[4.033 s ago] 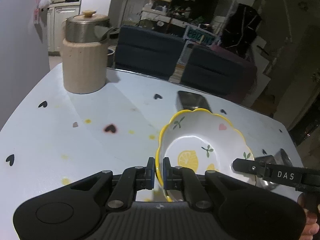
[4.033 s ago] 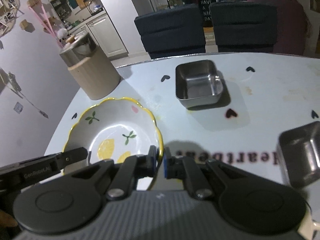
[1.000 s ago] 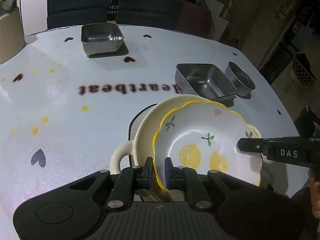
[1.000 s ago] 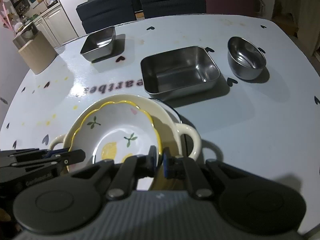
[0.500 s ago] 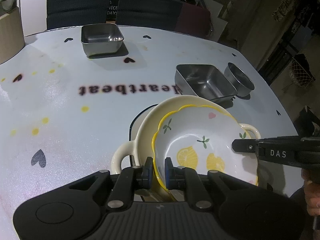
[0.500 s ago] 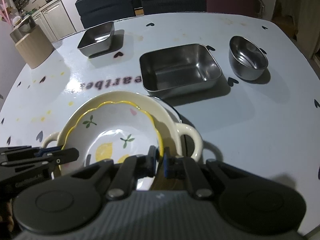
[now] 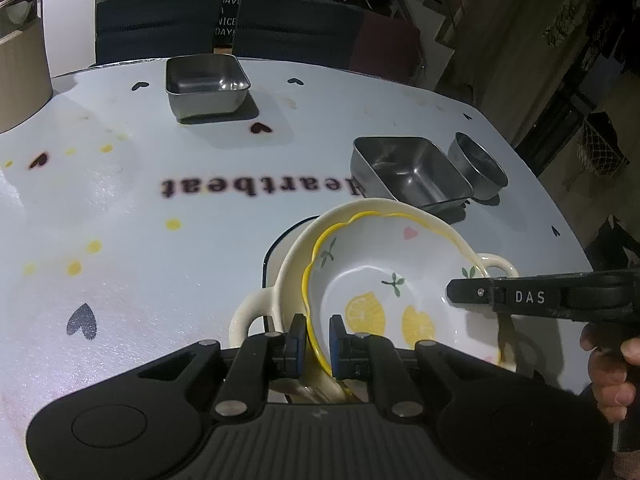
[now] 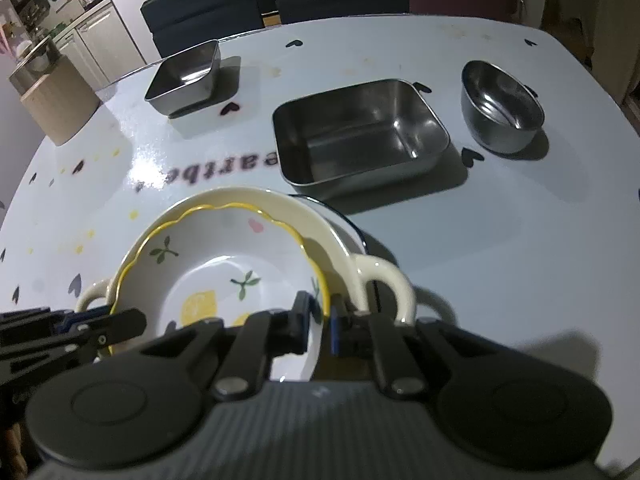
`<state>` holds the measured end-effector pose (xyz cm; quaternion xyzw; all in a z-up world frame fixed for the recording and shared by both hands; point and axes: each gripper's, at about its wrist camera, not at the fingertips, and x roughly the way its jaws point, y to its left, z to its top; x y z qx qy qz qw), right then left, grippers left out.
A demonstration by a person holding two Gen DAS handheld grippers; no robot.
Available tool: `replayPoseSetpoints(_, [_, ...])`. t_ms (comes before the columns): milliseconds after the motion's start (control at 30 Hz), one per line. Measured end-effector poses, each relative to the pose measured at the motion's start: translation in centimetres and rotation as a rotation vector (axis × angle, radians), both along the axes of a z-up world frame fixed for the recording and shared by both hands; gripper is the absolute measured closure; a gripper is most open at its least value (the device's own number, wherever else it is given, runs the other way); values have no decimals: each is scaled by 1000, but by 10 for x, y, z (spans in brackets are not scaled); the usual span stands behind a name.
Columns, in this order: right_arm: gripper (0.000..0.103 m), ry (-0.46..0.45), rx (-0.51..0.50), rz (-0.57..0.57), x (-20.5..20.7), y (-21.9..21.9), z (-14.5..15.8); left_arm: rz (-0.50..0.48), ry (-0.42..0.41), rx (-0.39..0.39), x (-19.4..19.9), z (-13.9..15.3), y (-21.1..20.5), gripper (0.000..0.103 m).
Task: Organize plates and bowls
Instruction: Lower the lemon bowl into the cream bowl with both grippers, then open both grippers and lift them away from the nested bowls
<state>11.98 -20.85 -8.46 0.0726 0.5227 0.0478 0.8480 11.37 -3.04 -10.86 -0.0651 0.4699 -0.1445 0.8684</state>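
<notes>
Your left gripper (image 7: 317, 340) is pinching the near rim of the lemon bowl (image 7: 384, 276), one blue pad on each side of its scalloped yellow edge, and your right gripper (image 8: 319, 322) is clamped the same way on the bowl's opposite rim. The lemon bowl sits nested inside the cream two-handled dish (image 8: 376, 276), tilted a little rather than lying flat, and nothing is in it but its printed lemons and leaves. That cream dish in turn rests on a dark-rimmed plate (image 8: 352, 222), of which only an arc shows. Beyond the stack you have a rectangular steel tray (image 8: 360, 136), with the round steel bowl (image 8: 502, 106) just beside it, while the small square steel tin (image 8: 186, 78) stands well apart toward the far edge; all three look empty. Everything sits on the heart-printed table (image 7: 120, 220), and a beige canister (image 8: 56, 98) stands at its far left corner.
</notes>
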Motion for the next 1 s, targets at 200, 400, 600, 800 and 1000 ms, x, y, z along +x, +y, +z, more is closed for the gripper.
replayPoseSetpoints(200, [89,13,19,-5,-1,-1,-2,4,-2,-6,1,1,1,91])
replayPoseSetpoints(400, [87,21,14,19,-2,0,-1,3,-2,-5,1,1,1,91])
replayPoseSetpoints(600, [54,-17,40,48,-12,0,12,15,-14,5,0,4,1,89])
replayPoseSetpoints(800, [40,-59,46,85,-26,-1,22,24,-26,-4,-7,11,2,78])
replayPoseSetpoints(1000, [14,-131,59,90,-38,-12,35,42,-75,-8,-15,23,-1,30])
